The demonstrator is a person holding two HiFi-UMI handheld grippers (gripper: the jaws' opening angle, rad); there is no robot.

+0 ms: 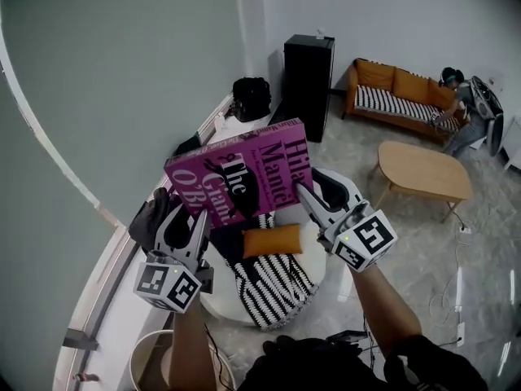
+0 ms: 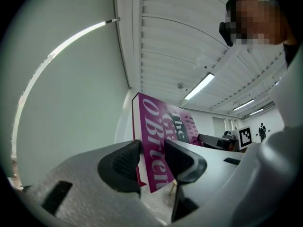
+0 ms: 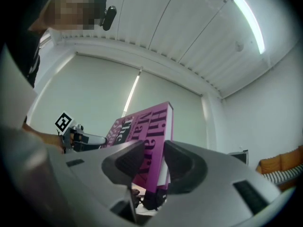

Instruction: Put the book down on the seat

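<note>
The left claw (image 1: 192, 216) and right claw (image 1: 307, 195) each pinch a near corner of the book (image 1: 244, 169), sharing its weight, so it hangs tilted in the air above the seat (image 1: 319, 259), clear of its cushion (image 1: 273, 240).

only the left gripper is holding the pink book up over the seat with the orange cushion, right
Not only the left: both grippers hold the book. The right gripper view shows the right gripper shut on its edge, as the left gripper is. It is up over the seat with the orange cushion.
</note>
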